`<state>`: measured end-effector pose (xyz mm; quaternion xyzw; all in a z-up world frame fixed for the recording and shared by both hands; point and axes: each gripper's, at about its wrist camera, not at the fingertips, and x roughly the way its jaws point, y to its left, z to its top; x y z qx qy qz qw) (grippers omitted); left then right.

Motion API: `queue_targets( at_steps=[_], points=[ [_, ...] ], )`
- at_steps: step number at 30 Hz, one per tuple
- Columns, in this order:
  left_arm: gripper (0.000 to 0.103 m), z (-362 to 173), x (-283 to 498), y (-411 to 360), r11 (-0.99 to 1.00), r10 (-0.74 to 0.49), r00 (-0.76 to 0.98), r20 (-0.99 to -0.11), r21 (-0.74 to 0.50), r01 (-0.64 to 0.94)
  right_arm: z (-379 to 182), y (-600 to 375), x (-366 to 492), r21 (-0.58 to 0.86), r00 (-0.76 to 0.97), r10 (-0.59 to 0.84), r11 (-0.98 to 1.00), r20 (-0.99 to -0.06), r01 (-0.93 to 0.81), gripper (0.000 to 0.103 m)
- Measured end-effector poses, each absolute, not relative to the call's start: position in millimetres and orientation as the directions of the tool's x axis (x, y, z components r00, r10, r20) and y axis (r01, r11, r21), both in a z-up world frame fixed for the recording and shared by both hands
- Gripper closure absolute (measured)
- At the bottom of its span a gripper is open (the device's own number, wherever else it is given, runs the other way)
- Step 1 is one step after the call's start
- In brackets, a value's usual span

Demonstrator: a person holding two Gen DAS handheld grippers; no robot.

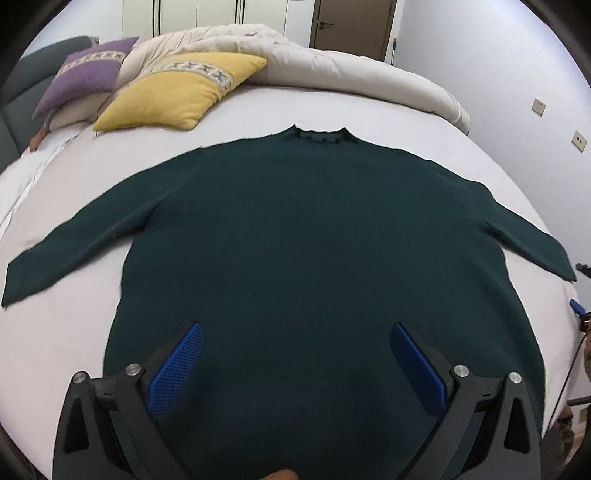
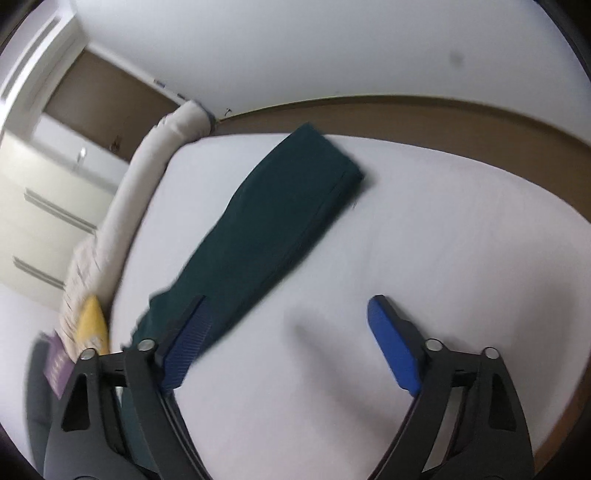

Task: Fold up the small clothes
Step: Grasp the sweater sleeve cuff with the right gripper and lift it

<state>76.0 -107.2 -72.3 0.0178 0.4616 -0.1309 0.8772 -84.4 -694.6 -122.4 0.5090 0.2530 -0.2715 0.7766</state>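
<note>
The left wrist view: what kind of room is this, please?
Most likely a bedroom. A dark green sweater lies spread flat on a bed with a white sheet. A yellow pillow, a purple pillow and a bunched beige duvet lie at its far end.

- A home bedroom: a bed (image 1: 332,107) under a white sheet.
- A rumpled cream duvet (image 1: 332,70), yellow cushion (image 1: 173,92) and purple cushion (image 1: 85,74).
- White wardrobe doors (image 1: 221,13), brown door (image 1: 351,26).

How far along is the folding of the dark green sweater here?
Done: the dark green knit sweater lies spread flat on the white bed sheet, sleeves out. In hand: nothing; the left gripper and right gripper are both open and empty. Left: every fold.
</note>
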Motion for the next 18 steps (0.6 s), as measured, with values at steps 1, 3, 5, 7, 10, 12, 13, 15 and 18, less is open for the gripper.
queue_targets(
  at_steps=[1, 3, 5, 7, 10, 12, 13, 15, 18],
  points=[
    [0.000, -75, 81, -112, 0.962, -0.227, 0.530, -0.817, -0.101, 0.255, -124, -703, -81, 0.662, 0.732, -0.169, 0.330, -0.660, 0.673, 0.019],
    [0.000, -78, 89, -120, 0.957, -0.246, 0.508, -0.826, -0.123, 0.265, -124, -716, -70, 0.663, 0.734, -0.180, 0.331, -0.655, 0.672, 0.019],
    [0.000, -82, 97, -127, 0.947, -0.280, 0.485, -0.828, -0.156, 0.280, -125, -730, -54, 0.670, 0.744, -0.184, 0.336, -0.643, 0.662, 0.026],
    [0.000, -86, 105, -131, 0.940, -0.312, 0.465, -0.829, -0.197, 0.280, -135, -743, -44, 0.675, 0.747, -0.181, 0.333, -0.639, 0.658, 0.038],
    [0.001, -91, 114, -131, 0.930, -0.351, 0.446, -0.823, -0.251, 0.268, -143, -770, -27, 0.687, 0.746, -0.159, 0.305, -0.646, 0.660, 0.076],
    [0.004, -93, 118, -127, 0.922, -0.375, 0.438, -0.817, -0.283, 0.263, -139, -777, -15, 0.661, 0.727, -0.166, 0.318, -0.667, 0.679, 0.094],
    [0.005, -95, 120, -124, 0.920, -0.383, 0.433, -0.816, -0.297, 0.255, -132, -772, -6, 0.637, 0.719, -0.177, 0.355, -0.673, 0.684, 0.095],
    [0.006, -98, 126, -120, 0.919, -0.389, 0.432, -0.814, -0.313, 0.239, -114, -758, 14, 0.608, 0.721, -0.184, 0.425, -0.668, 0.671, 0.096],
    [0.006, -100, 131, -103, 0.900, -0.436, 0.417, -0.797, -0.388, 0.199, -83, -719, 55, 0.550, 0.735, -0.162, 0.563, -0.659, 0.617, 0.096]
  ],
)
